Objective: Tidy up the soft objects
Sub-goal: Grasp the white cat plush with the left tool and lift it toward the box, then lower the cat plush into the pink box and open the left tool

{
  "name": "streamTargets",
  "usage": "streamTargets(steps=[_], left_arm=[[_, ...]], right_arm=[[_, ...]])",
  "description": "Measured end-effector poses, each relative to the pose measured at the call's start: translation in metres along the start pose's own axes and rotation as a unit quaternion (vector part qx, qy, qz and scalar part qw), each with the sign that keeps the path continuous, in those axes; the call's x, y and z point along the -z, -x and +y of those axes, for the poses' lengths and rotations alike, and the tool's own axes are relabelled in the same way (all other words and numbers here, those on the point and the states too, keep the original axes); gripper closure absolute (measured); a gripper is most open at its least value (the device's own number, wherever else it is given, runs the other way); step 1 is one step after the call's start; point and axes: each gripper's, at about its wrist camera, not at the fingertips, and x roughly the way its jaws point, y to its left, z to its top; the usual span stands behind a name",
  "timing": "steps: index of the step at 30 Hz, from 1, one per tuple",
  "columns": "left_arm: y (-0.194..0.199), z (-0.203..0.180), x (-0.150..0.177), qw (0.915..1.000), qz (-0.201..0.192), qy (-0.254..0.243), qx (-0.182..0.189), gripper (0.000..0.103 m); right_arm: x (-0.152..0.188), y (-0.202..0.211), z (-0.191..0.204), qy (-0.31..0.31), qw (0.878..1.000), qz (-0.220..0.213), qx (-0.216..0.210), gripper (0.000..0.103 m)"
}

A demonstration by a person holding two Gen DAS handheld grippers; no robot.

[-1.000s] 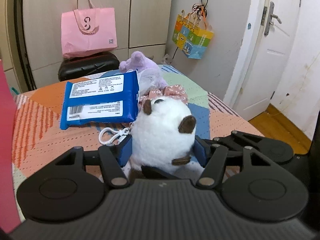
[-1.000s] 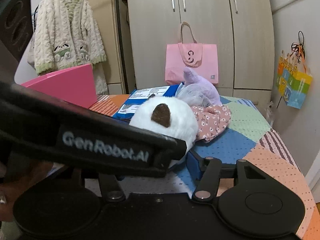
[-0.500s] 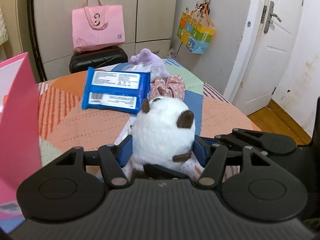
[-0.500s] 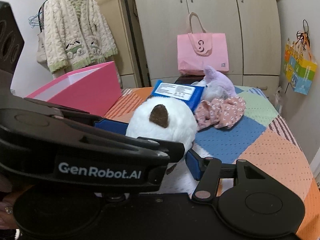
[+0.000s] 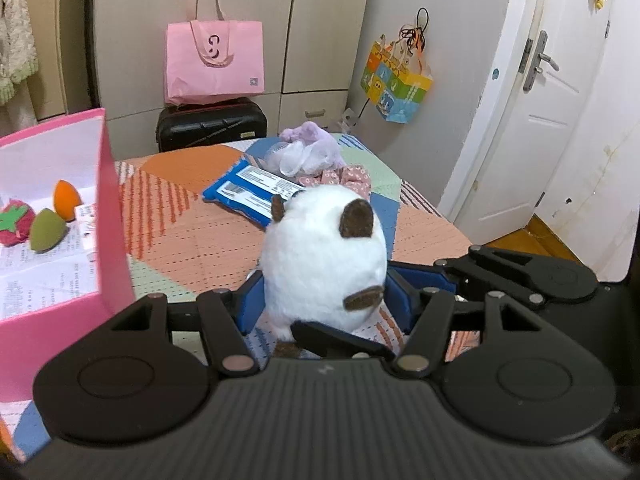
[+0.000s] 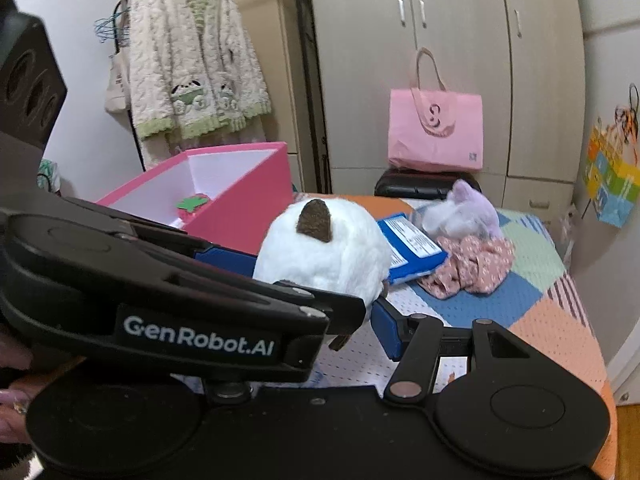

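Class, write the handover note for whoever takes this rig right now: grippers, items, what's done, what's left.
Left gripper: shut on the white plush toy, lifted off the bed.
Right gripper: jaws at the same toy; grip unclear.
Pink box: holds strawberry plush, green sponge and orange sponge.
Left on the bed: wipes pack, purple plush, floral cloth.

Below my jaws, the bed [image 5: 192, 236], under a patchwork cover of orange, green, blue and striped patches. Resting directly on it: a pink box [image 5: 116, 240] at the left edge; a blue wipes pack [image 5: 248, 192] mid-bed; beyond it, touching, a pink floral cloth [image 6: 472, 264] and a lilac plush [image 6: 468, 212].
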Motion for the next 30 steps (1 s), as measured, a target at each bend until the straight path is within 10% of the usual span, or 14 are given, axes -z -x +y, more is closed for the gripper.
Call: streamTargets(steps=[19,30], left_arm=[[0.099,0.048,-0.031,0.9948,-0.073,0.023,-0.067,0.042],[0.107,0.128,-0.06,0.989,-0.07,0.084,-0.099,0.042]], right_arm=[[-0.077,0.014,0.082,0.102,0.991,-0.061,-0.053,0.04],[-0.13,-0.052,0.115,0.105,0.986,-0.037,-0.127,0.04]])
